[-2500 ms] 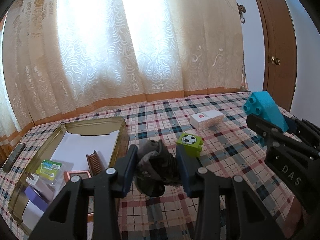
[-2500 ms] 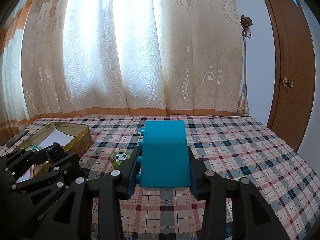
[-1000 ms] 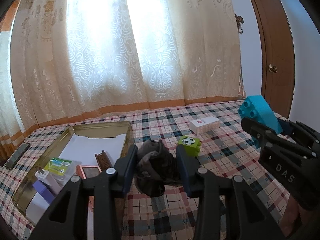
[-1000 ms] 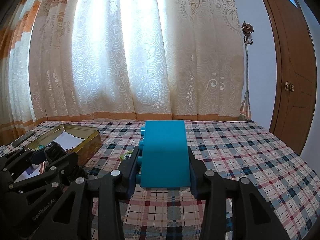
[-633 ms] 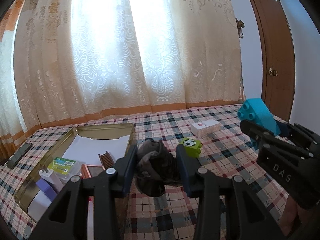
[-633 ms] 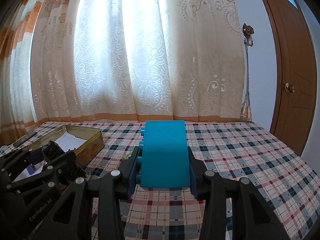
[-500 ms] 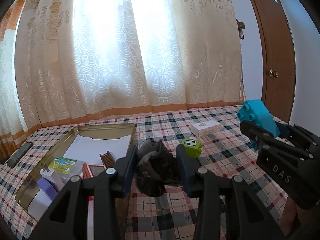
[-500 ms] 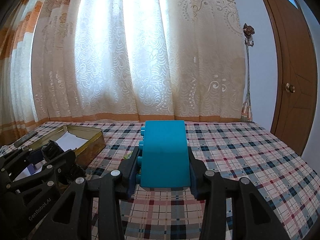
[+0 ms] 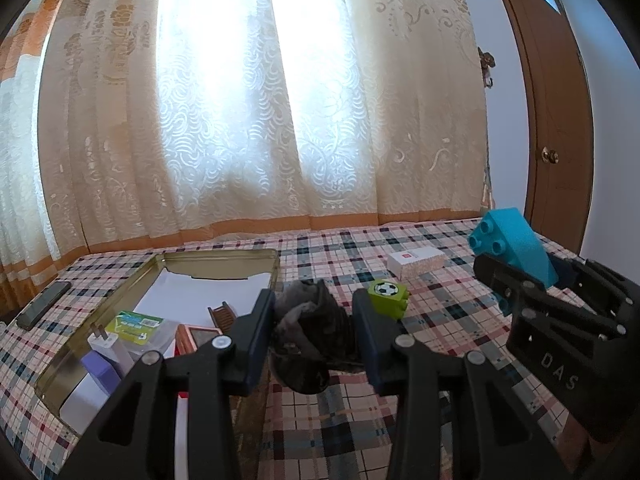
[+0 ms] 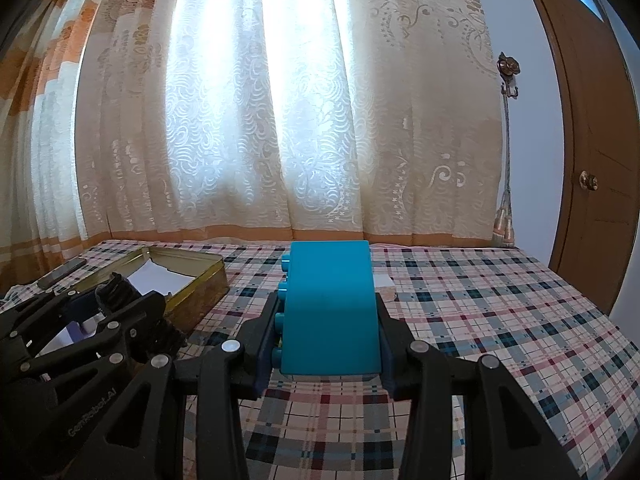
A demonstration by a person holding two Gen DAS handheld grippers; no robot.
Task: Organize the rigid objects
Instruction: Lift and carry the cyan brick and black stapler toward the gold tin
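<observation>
My left gripper (image 9: 314,316) is shut on a dark grey crumpled object (image 9: 310,332) and holds it above the plaid table, beside the right edge of a gold tin tray (image 9: 224,258). My right gripper (image 10: 328,320) is shut on a large turquoise toy brick (image 10: 330,304), held above the table; the brick also shows in the left wrist view (image 9: 516,246). A green block with a football print (image 9: 388,298) and a white box (image 9: 416,262) lie on the table beyond the left gripper. The tray also shows in the right wrist view (image 10: 192,276).
The tray holds white paper (image 9: 192,292), a brown comb (image 9: 222,316), a green packet (image 9: 134,322), a white plug (image 9: 106,344) and a purple box (image 9: 100,370). A dark phone (image 9: 42,310) lies left of the tray. Curtains (image 9: 280,100) hang behind; a wooden door (image 10: 600,160) stands right.
Both grippers have risen slightly with their loads still held. The table and tray sit a little lower and further in view. Nothing was let go.
</observation>
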